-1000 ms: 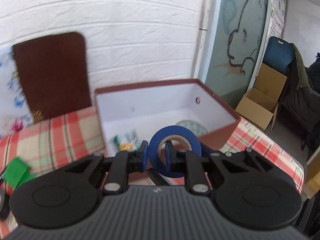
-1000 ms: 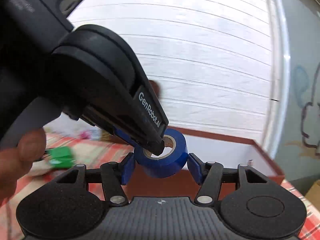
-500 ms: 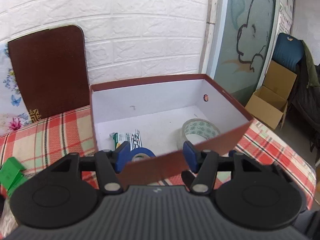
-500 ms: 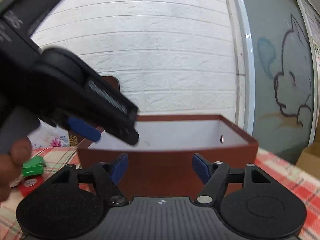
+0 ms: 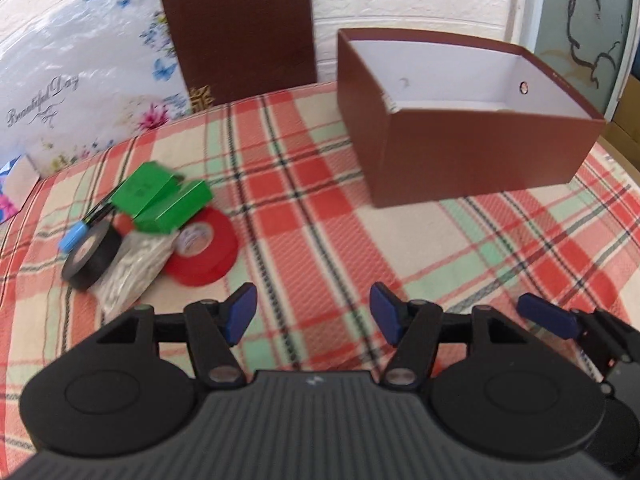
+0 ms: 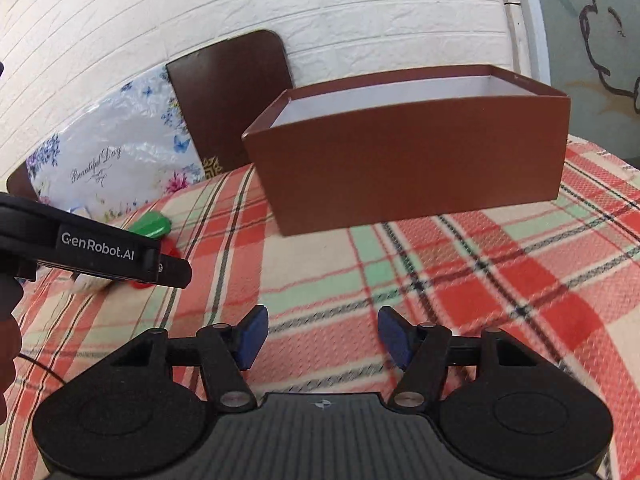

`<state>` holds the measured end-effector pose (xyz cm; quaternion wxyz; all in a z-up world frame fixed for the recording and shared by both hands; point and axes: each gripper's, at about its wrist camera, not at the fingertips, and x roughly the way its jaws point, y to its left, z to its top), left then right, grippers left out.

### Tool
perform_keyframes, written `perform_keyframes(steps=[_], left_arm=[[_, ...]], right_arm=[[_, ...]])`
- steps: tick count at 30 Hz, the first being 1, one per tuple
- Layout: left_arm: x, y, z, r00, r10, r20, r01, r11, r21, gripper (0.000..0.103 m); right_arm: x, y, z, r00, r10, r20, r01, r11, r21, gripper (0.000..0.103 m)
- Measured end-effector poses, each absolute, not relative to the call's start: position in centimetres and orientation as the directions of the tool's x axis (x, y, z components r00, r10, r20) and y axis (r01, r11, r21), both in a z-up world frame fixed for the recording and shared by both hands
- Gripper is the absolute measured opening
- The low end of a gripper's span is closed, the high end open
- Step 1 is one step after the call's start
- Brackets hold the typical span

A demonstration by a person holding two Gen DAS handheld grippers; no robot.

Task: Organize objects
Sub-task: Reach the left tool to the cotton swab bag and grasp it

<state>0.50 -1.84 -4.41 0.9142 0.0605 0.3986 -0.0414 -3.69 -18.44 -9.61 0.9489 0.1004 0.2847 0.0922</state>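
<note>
Nearest, left gripper (image 5: 312,314) — blue pads spread wide, nothing between them, above the plaid cloth (image 5: 304,216). Right gripper (image 6: 319,336) — likewise gaping and empty, over the same cloth. Ahead and left of the left gripper, a cluster: red tape roll (image 5: 204,246), touching a silvery packet (image 5: 132,268); black tape roll (image 5: 92,256) leaning on that packet; blue-capped pen (image 5: 74,237) just behind; two green boxes (image 5: 160,198) partly on the red roll. Farther, ahead and right of both grippers: open brown box (image 5: 472,156), white inside, contents hidden. Behind, against the brick wall: brown lid (image 5: 236,28) upright, floral bag (image 5: 80,84) beside it.
</note>
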Motion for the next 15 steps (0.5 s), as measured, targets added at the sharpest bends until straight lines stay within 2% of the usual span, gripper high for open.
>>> perform_keyframes(steps=[4, 15], left_arm=[[-0.3, 0.1, -5.2, 0.671, -0.004, -0.741, 0.092, 0.993, 0.077, 0.064], [-2.0, 8.4, -7.4, 0.673, 0.064, -0.737, -0.056, 0.998, 0.035, 0.065]], right_arm=[[-4.1, -16.8, -10.2, 0.781, 0.263, -0.566, -0.156, 0.96, 0.23, 0.066], [-6.4, -10.0, -10.3, 0.733, 0.278, -0.621, -0.312, 0.948, 0.055, 0.068]])
